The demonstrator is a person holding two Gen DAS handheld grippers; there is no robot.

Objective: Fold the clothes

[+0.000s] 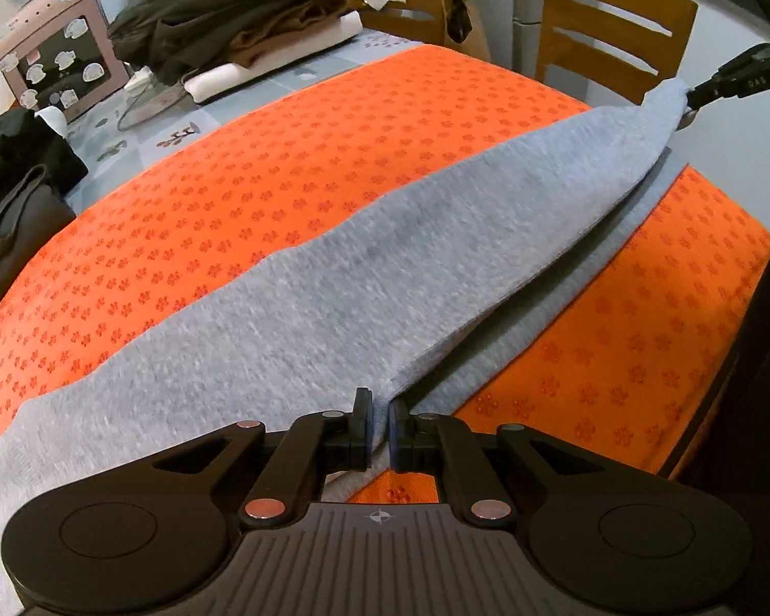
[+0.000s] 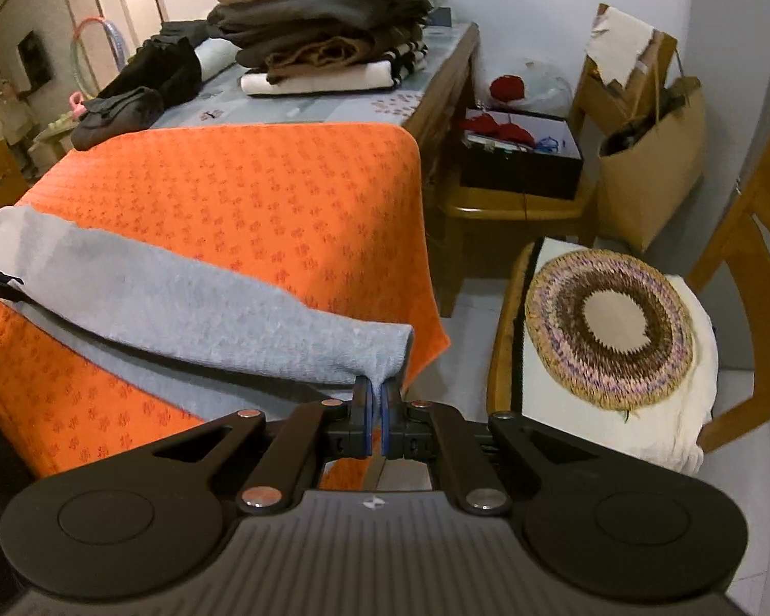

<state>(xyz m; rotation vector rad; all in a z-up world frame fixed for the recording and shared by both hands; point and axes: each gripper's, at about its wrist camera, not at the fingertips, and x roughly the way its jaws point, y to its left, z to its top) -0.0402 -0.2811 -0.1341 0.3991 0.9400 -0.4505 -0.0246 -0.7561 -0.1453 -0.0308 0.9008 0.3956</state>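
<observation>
The counter (image 2: 451, 66) is covered for most of its length by an orange patterned mat (image 1: 292, 154), whose end is draped over the counter's edge in the right wrist view. At the far end of the counter, a stack of folded clothes (image 2: 328, 25) is seen, and dark garments (image 2: 143, 87) are heaped beside it. A pink box with white stickers (image 1: 61, 56) is placed near that stack in the left wrist view. Beyond the counter, a wooden chair (image 2: 744, 267) is seen with a round woven cushion (image 2: 611, 323) laid on its seat.

A grey garment (image 1: 292, 318) is stretched across the mat from one side to the other. Its upper layer is lifted off the mat, while a lower layer is left lying flat underneath.

The left claw (image 1: 380, 428) is clamped together on one edge of the grey garment, with the cloth pinched between its pads. The right claw (image 2: 378, 423) is likewise clamped on the opposite end of the garment, which is bunched just above its pads and held past the mat's draped end.
</observation>
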